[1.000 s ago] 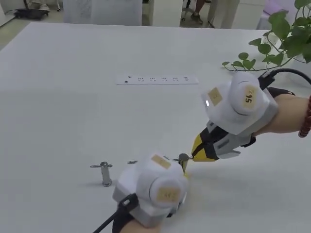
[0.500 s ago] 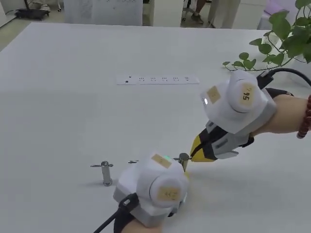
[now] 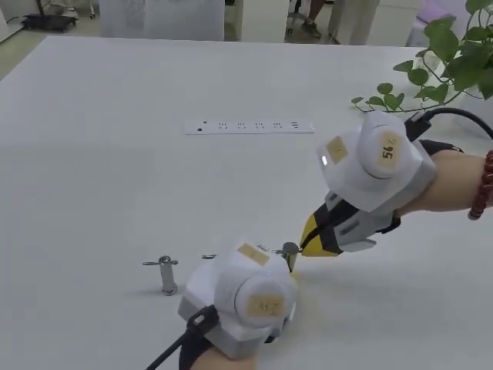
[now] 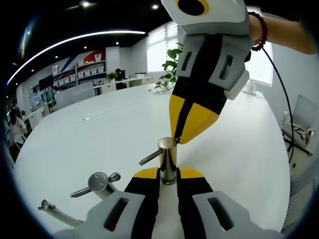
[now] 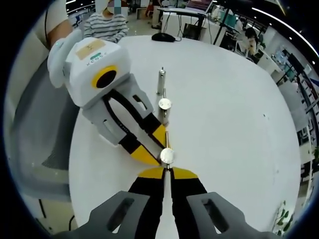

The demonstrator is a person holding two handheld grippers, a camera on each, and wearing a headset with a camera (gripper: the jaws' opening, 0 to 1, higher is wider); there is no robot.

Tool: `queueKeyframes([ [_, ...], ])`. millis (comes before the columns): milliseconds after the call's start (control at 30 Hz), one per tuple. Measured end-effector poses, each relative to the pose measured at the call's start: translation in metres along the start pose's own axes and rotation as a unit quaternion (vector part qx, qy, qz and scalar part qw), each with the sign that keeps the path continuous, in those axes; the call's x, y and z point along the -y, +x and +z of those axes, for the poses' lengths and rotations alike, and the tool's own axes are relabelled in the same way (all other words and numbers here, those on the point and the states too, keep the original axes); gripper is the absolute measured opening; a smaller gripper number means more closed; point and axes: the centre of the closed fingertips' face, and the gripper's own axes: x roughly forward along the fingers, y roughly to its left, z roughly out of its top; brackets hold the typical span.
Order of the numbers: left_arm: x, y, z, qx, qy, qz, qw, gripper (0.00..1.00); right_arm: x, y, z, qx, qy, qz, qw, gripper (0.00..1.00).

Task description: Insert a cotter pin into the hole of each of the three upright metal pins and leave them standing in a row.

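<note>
Pins in row on table; power strip behind; plant rear right.

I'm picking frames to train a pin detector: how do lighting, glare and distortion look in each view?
Head view: soft, even light with pale shadows on the white table; the held metal pin is small and slightly soft. Left gripper view: heavy fisheye bowing bends the ceiling lights into arcs, and the pin is sharp with bright streaks. Right gripper view: same bowing, and the pin's head glints bright.

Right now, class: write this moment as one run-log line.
left tongs: shut on upright pin | right tongs: shut on cotter pin, through that pin's hole | other two pins: standing, pinned
</note>
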Motion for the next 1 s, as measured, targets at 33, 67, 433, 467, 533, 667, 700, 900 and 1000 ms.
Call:
queueKeyframes([
  [33,0.0,0.0,0.0,0.0,0.0,0.0,1.0,0.11,0.0,0.0,0.0,0.002,0.001,0.0,1.0,0.07],
  [67,-0.001,-0.001,-0.001,-0.002,0.0,0.002,1.0,0.12,0.0,0.0,0.001,0.005,0.007,-0.001,1.0,0.08],
  [433,0.003,-0.019,-0.009,-0.019,0.006,-0.008,0.9998,0.21,-0.002,-0.001,0.006,0.044,0.084,-0.011,0.9954,0.19],
  [467,0.003,-0.021,-0.008,-0.018,0.004,-0.008,0.9998,0.22,-0.002,-0.002,0.007,0.048,0.093,-0.012,0.9944,0.2],
  [533,0.002,-0.027,-0.005,-0.013,0.0,-0.01,0.9999,0.23,-0.001,-0.004,0.008,0.057,0.113,-0.022,0.9917,0.25],
  [667,-0.003,-0.04,-0.001,-0.009,-0.009,-0.008,0.9999,0.24,-0.003,-0.008,0.011,0.086,0.156,-0.035,0.9833,0.29],
  [700,-0.003,-0.042,0.0,-0.008,-0.018,-0.009,0.9998,0.25,-0.004,-0.009,0.011,0.09,0.16,-0.037,0.9823,0.3],
  [900,-0.01,-0.062,0.005,0.0,-0.019,-0.005,0.9998,0.28,-0.012,-0.016,0.014,0.116,0.197,-0.054,0.9719,0.38],
  [1000,-0.015,-0.076,0.009,0.005,-0.023,-0.003,0.9997,0.3,-0.018,-0.018,0.017,0.136,0.227,-0.062,0.9623,0.4],
])
